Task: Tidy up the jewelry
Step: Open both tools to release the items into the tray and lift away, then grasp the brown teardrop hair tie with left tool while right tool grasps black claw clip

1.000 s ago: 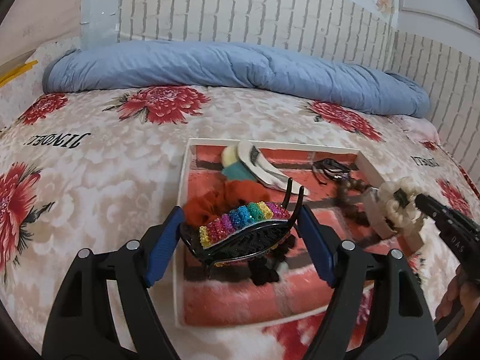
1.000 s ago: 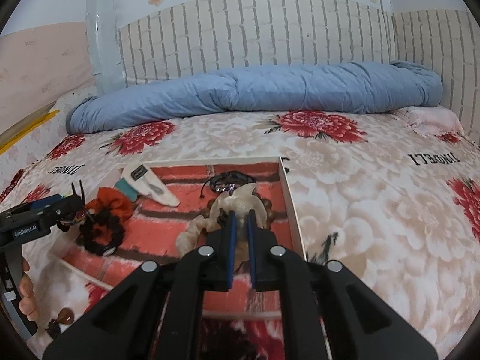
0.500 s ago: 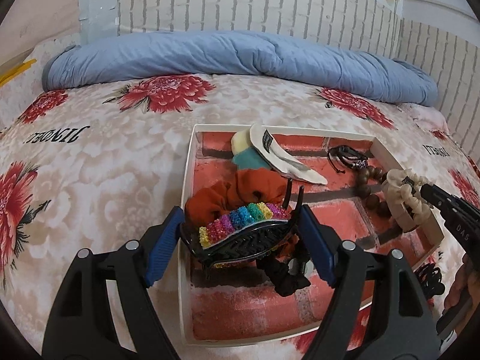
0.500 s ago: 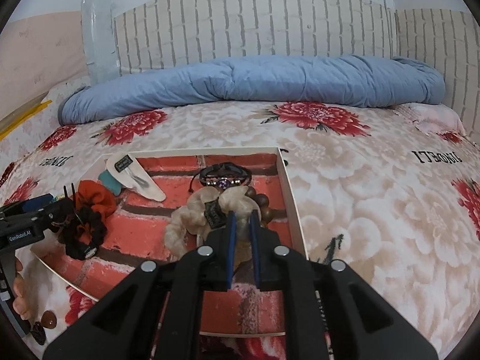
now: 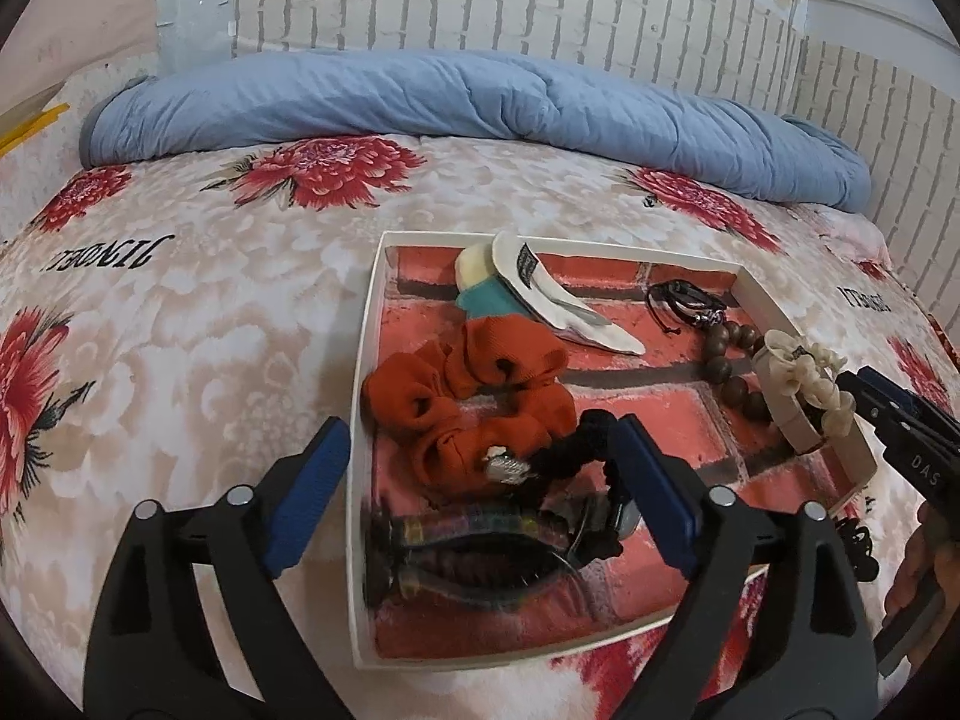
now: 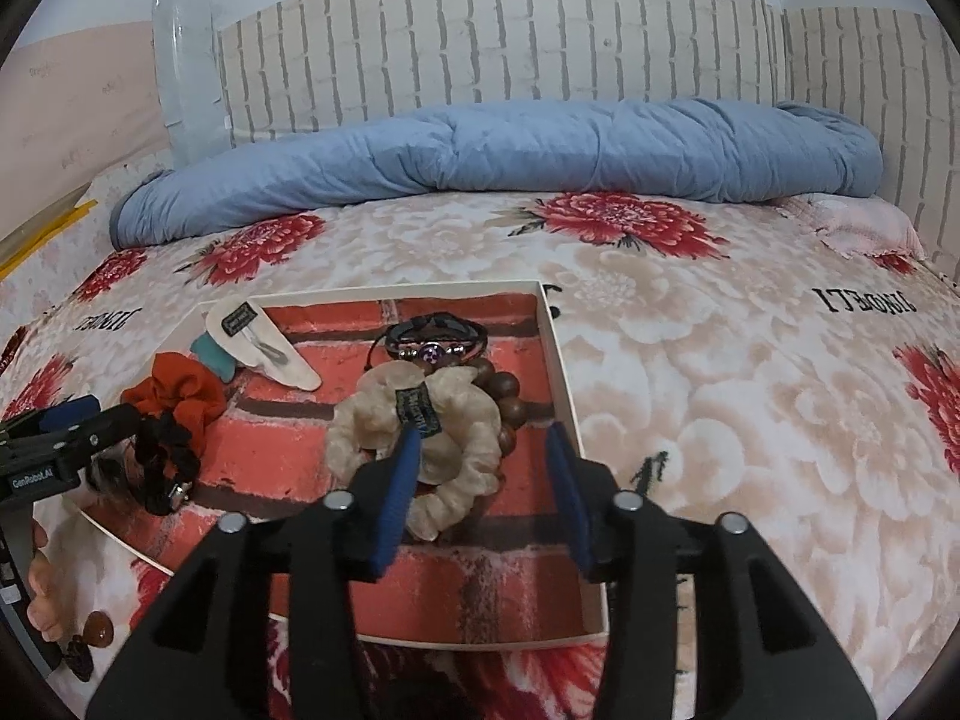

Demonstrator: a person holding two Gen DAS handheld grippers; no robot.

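A white-rimmed tray [image 5: 366, 360] [image 6: 558, 360] with a brick-print floor lies on the bed. My left gripper [image 5: 480, 480] hangs over its near left part, jaws opening and wide apart. The rainbow hair claw [image 5: 468, 546] lies blurred on the tray floor below them, free of the pads. An orange scrunchie [image 5: 468, 396] and a black scrunchie [image 5: 576, 450] lie just beyond. My right gripper [image 6: 483, 468] is over the tray's right side, jaws opening. The cream scrunchie [image 6: 420, 438] rests on the tray against the left finger, unpinched, partly covering a wooden bead bracelet [image 6: 504, 396].
A black cord bracelet [image 6: 435, 342] and a white hair clip [image 6: 264, 342] lie at the tray's far end. A rolled blue duvet [image 6: 510, 150] lines the headboard. Small dark pieces [image 6: 90, 636] lie on the floral bedspread outside the tray, near a hand [image 6: 42, 594].
The left gripper spread and let go of the rainbow claw, which dropped into the tray. The right gripper opened off the cream scrunchie, now lying on the tray.
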